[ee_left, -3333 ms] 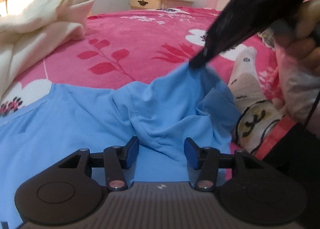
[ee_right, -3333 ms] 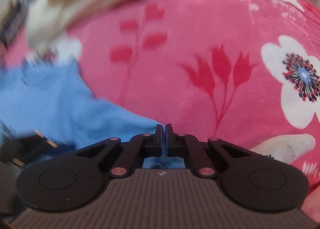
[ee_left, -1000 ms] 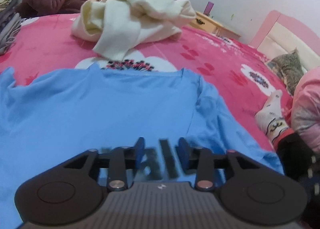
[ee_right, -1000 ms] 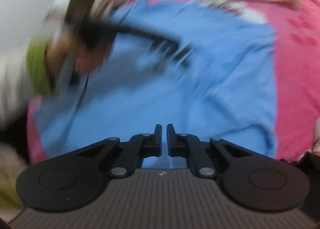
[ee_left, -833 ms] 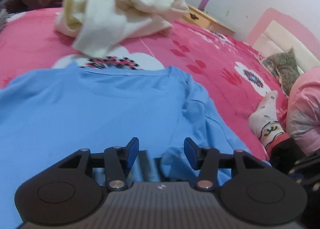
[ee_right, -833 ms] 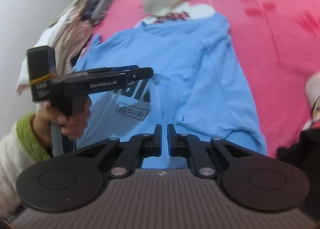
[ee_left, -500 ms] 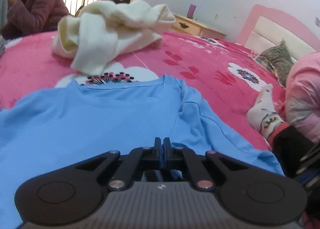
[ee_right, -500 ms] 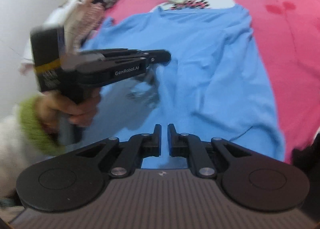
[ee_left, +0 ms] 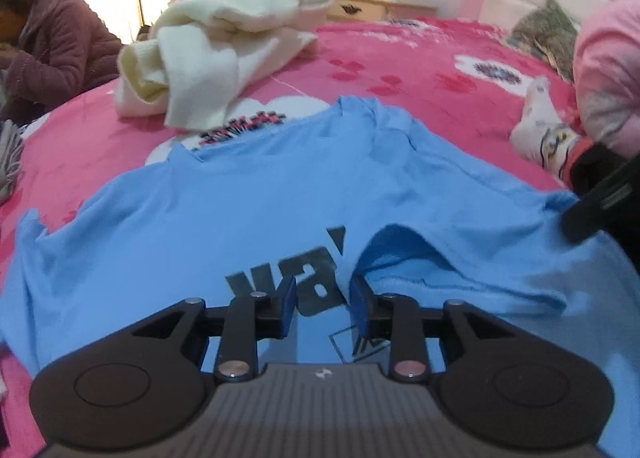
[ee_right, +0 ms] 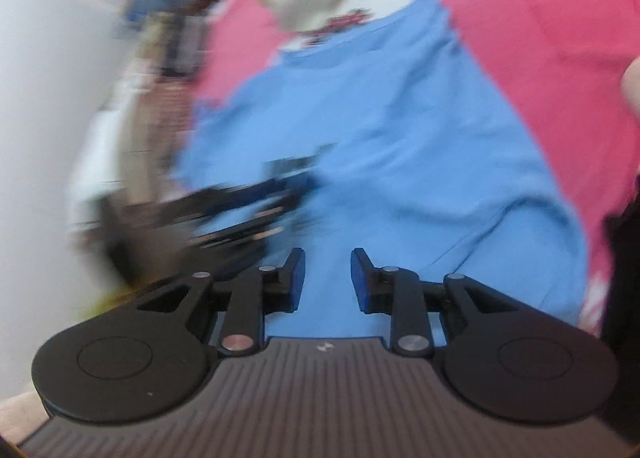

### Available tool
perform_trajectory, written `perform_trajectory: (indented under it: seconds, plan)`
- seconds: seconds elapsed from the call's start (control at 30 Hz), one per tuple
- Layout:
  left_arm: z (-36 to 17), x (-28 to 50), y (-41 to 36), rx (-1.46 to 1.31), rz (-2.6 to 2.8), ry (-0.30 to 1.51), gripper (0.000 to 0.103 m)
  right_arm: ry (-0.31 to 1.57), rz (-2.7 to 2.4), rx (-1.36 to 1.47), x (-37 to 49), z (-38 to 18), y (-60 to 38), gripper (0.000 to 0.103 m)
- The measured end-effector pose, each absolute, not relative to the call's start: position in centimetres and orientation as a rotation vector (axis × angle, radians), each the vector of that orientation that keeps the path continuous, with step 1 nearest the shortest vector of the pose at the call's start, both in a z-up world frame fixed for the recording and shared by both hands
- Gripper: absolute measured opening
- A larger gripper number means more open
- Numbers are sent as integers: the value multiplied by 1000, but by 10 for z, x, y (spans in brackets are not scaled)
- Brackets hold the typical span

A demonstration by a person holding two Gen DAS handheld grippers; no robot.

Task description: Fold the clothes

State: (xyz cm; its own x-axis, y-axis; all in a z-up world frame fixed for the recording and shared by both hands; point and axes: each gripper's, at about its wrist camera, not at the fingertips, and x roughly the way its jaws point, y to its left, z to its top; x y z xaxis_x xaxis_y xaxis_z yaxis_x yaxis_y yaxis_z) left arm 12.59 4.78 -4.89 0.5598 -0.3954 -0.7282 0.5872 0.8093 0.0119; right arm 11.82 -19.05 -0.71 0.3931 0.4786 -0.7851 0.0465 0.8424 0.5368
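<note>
A light blue T-shirt (ee_left: 248, 194) with dark lettering lies spread on the pink flowered bedspread (ee_left: 400, 58), collar far. Its near hem is folded up over the print, forming a raised flap (ee_left: 404, 254). My left gripper (ee_left: 322, 300) is open just above the shirt, beside that flap, holding nothing. In the right wrist view the same shirt (ee_right: 400, 130) fills the middle, blurred. My right gripper (ee_right: 327, 278) is open and empty over the shirt's lower part. The left gripper (ee_right: 248, 206) appears there as a dark blur at the left.
A cream sweater (ee_left: 224, 46) lies bunched beyond the collar. A person in a maroon jacket (ee_left: 48, 42) sits at the far left. A socked foot (ee_left: 548, 130) and a pink-clad person (ee_left: 608, 70) are at the right. A wooden nightstand (ee_left: 376, 8) stands behind.
Both grippers have opened; half a second ago both were shut. The shirt's near hem now lies folded up over the print.
</note>
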Motion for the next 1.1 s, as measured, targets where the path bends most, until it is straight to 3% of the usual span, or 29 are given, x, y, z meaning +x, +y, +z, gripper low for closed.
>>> perform_trajectory:
  seconds: [0.13, 0.3, 0.47, 0.67, 0.73, 0.8, 0.9, 1.1]
  plan:
    - [-48, 122, 43, 317, -603, 735, 31, 1118, 309, 277, 136, -35, -161, 22]
    - [-55, 115, 32, 412, -607, 696, 31, 1260, 470, 219, 115, -43, -147, 21]
    - [-57, 115, 29, 416, -606, 689, 31, 1083, 380, 62, 95, -21, -152, 23]
    - [-61, 116, 25, 420, -599, 691, 31, 1104, 340, -77, 102, -47, -143, 21]
    - [-63, 116, 25, 423, -589, 692, 24, 1103, 336, -107, 99, -49, -143, 19]
    - [-65, 115, 25, 426, -585, 692, 13, 1096, 332, -127, 95, -48, -143, 3]
    - [-63, 111, 27, 449, -593, 676, 7, 1066, 305, -104, 89, -36, -151, 2]
    - [-63, 105, 26, 524, -598, 670, 7, 1120, 326, -117, 71, -37, -159, 2]
